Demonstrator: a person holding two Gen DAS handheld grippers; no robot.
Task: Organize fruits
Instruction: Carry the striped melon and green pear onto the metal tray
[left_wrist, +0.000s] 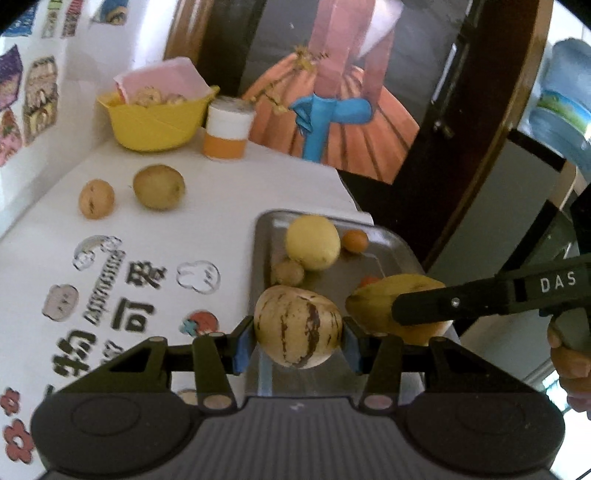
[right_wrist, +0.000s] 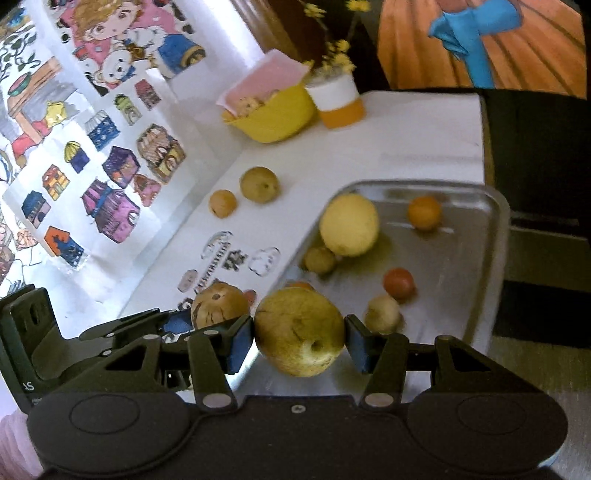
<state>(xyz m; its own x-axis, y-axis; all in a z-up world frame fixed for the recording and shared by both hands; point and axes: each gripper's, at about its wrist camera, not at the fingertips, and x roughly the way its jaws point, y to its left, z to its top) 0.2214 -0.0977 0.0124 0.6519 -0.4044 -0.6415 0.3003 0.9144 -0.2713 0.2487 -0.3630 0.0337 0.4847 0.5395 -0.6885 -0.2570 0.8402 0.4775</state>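
I have the left gripper (left_wrist: 298, 334) with its fingers pinching a striped melon (left_wrist: 297, 326) at lower centre of the left view, its long axis running side to side between the pads, over the near left edge of the tray (left_wrist: 397, 243). The right gripper (right_wrist: 299, 334) has its fingers pinching a pear (right_wrist: 299, 330) at lower centre of the right view, dimple end turned toward the camera, over the tray's near edge (right_wrist: 495, 221). In the left view the right gripper's dark finger (left_wrist: 443, 306) crosses in from the right, just beside my melon. On the tray I see a big yellow fruit (right_wrist: 349, 225), a small orange (right_wrist: 424, 212), a red fruit (right_wrist: 398, 282) and two small brownish ones (right_wrist: 319, 259) (right_wrist: 383, 314); the right half of the tray is mostly bare metal. Two more fruits, a small tan one (left_wrist: 96, 199) and a larger green-brown one (left_wrist: 159, 186), sit close together on the counter (left_wrist: 221, 192) at mid left. A yellow bowl (left_wrist: 155, 120) and a white-and-orange cup (left_wrist: 227, 129) stand at the far end, near the wall. The counter's right edge falls away just past the tray.
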